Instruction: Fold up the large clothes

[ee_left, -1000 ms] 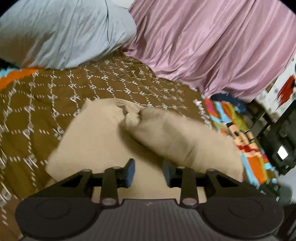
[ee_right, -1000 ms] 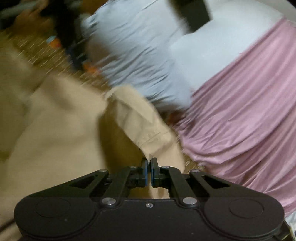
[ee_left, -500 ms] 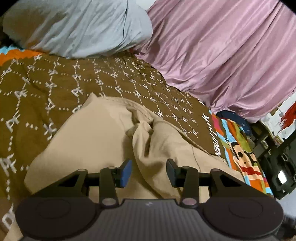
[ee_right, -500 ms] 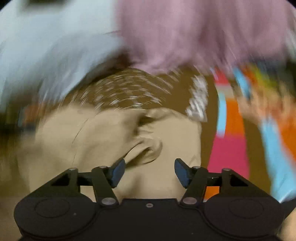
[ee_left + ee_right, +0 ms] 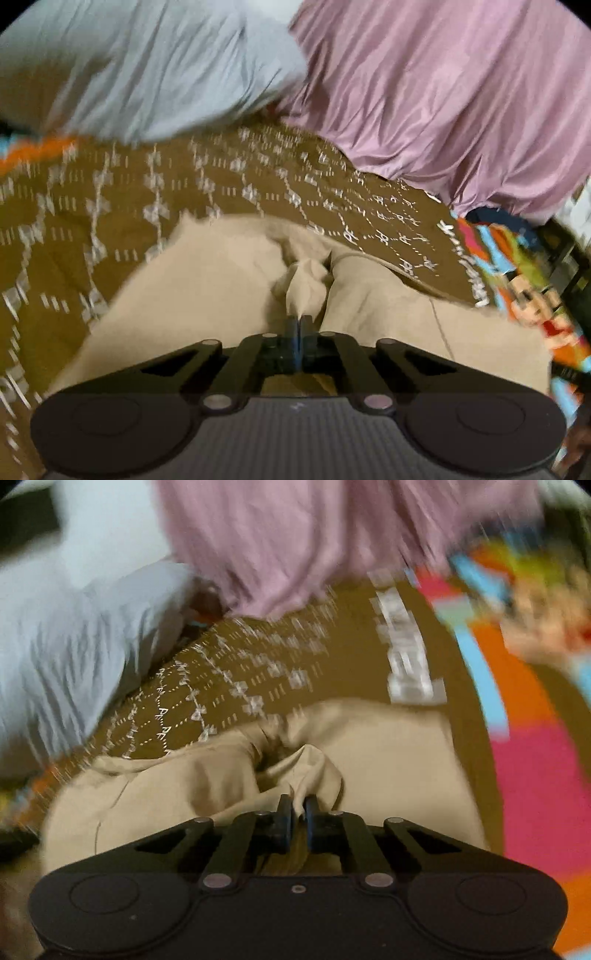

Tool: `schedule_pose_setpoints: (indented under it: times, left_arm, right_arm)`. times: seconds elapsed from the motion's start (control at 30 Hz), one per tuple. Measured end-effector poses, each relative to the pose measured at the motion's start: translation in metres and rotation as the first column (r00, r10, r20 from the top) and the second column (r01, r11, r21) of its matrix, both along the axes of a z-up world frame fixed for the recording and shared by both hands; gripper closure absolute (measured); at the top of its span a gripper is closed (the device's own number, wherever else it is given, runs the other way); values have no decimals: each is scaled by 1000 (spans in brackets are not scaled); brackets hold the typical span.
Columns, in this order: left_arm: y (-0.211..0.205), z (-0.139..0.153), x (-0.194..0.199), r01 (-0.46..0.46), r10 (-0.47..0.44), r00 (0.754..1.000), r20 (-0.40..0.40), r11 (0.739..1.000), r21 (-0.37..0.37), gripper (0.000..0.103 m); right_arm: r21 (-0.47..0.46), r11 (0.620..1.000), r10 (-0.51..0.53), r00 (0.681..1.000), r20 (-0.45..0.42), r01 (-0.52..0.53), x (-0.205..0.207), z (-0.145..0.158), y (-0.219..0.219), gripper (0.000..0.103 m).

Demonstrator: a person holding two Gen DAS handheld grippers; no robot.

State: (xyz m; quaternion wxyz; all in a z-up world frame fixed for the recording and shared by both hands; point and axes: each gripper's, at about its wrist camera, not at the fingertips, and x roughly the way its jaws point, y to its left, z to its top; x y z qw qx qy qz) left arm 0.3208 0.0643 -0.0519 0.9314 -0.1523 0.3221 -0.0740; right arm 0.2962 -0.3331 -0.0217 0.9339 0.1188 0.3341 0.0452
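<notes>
A large beige garment (image 5: 207, 280) lies spread on a brown patterned bedspread (image 5: 110, 206). It also shows in the right wrist view (image 5: 391, 753). My left gripper (image 5: 298, 320) is shut on a bunched fold of the beige cloth near the garment's middle. My right gripper (image 5: 298, 806) is shut on another bunched fold of the same garment, with cloth pinched between its jaws. Both views are blurred by motion.
A grey-blue pillow (image 5: 147, 66) lies at the back left of the bed. A pink curtain (image 5: 443, 92) hangs at the back right. A bright cartoon-print sheet (image 5: 524, 280) covers the bed's right side, also in the right wrist view (image 5: 524, 738).
Both grippers were open half a second ago and have closed on folds of the beige garment. A second ago the right gripper held the cloth, then let go and moved.
</notes>
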Motion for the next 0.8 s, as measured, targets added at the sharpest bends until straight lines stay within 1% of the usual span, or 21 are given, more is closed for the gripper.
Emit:
schedule_pose_setpoints:
  times: [0.03, 0.07, 0.1, 0.13, 0.17, 0.23, 0.27, 0.33, 0.37, 0.4, 0.43, 0.47, 0.5, 0.53, 0.6, 0.67, 0.7, 0.73, 0.77, 0.8]
  left_arm:
    - [-5, -1, 0, 7, -7, 1000, 7, 999, 47, 103]
    - [-8, 0, 1, 12, -12, 1000, -2, 998, 68, 103]
    - [-10, -3, 2, 13, -11, 1000, -23, 997, 78, 103]
    - [-9, -4, 3, 12, -10, 999, -38, 997, 73, 103]
    - [-8, -3, 2, 12, -9, 999, -50, 998, 61, 103]
    - [-4, 4, 1, -2, 4, 998, -61, 999, 46, 100]
    - [-3, 12, -3, -21, 23, 998, -50, 999, 43, 98]
    - [0, 25, -14, -37, 37, 999, 1, 999, 34, 83]
    - [0, 29, -18, -35, 34, 999, 22, 999, 30, 70]
    - [-1, 35, -23, -28, 26, 998, 54, 999, 26, 62]
    - [-3, 39, -26, -16, 14, 997, 81, 1000, 26, 61]
    - [-7, 41, -30, 6, -9, 994, 105, 1000, 31, 61]
    - [-12, 42, -32, 33, -38, 992, 119, 999, 41, 61]
    - [-19, 40, -33, 57, -63, 990, 122, 997, 56, 61]
    - [-32, 33, -32, 102, -113, 988, 100, 989, 106, 61]
    - [-47, 20, -28, 124, -135, 990, 43, 973, 196, 61]
    - [-56, 10, -24, 134, -136, 991, -12, 955, 263, 63]
    - [-60, 4, -21, 144, -138, 990, -43, 944, 295, 63]
    - [-63, -4, -17, 155, -139, 988, -75, 936, 316, 64]
    - [-64, -12, -14, 161, -134, 985, -104, 934, 319, 64]
  right_arm:
    - [-110, 994, 37, 998, 53, -31, 1, 4, 13, 96]
    - [-180, 983, 58, 996, 70, -45, 3, 2, 21, 96]
    - [-198, 979, 59, 997, 50, -48, 4, -2, 23, 96]
    - [-182, 982, 45, 999, 6, -43, 8, -10, 22, 96]
    - [-173, 984, 29, 999, -23, -33, 6, -16, 19, 94]
    - [-171, 985, 12, 1000, -19, -15, -4, -18, 13, 87]
    - [-162, 987, 2, 1000, -7, -4, -10, -15, 10, 80]
    - [-155, 988, -16, 999, 30, 20, -22, -3, 6, 79]
    - [-171, 985, -26, 998, 59, 36, -27, 5, 6, 76]
    - [-189, 980, -38, 996, 86, 54, -31, 15, 7, 70]
    - [-197, 977, -52, 990, 129, 77, -36, 27, 9, 65]
    - [-194, 977, -59, 985, 162, 90, -39, 34, 12, 57]
    - [-184, 979, -54, 979, 195, 90, -43, 41, 16, 51]
    - [-180, 981, -34, 974, 223, 75, -46, 46, 23, 48]
    - [-219, 976, 50, 969, 241, 4, -45, 48, 45, 40]
    - [-296, 951, 164, 960, 227, -92, -41, 39, 72, 37]
    - [-335, 934, 205, 957, 206, -128, -39, 34, 83, 37]
    - [-379, 912, 232, 958, 167, -155, -34, 23, 95, 37]
    - [-407, 899, 236, 962, 137, -162, -29, 14, 102, 37]
    - [-437, 885, 229, 968, 105, -163, -25, 3, 107, 36]
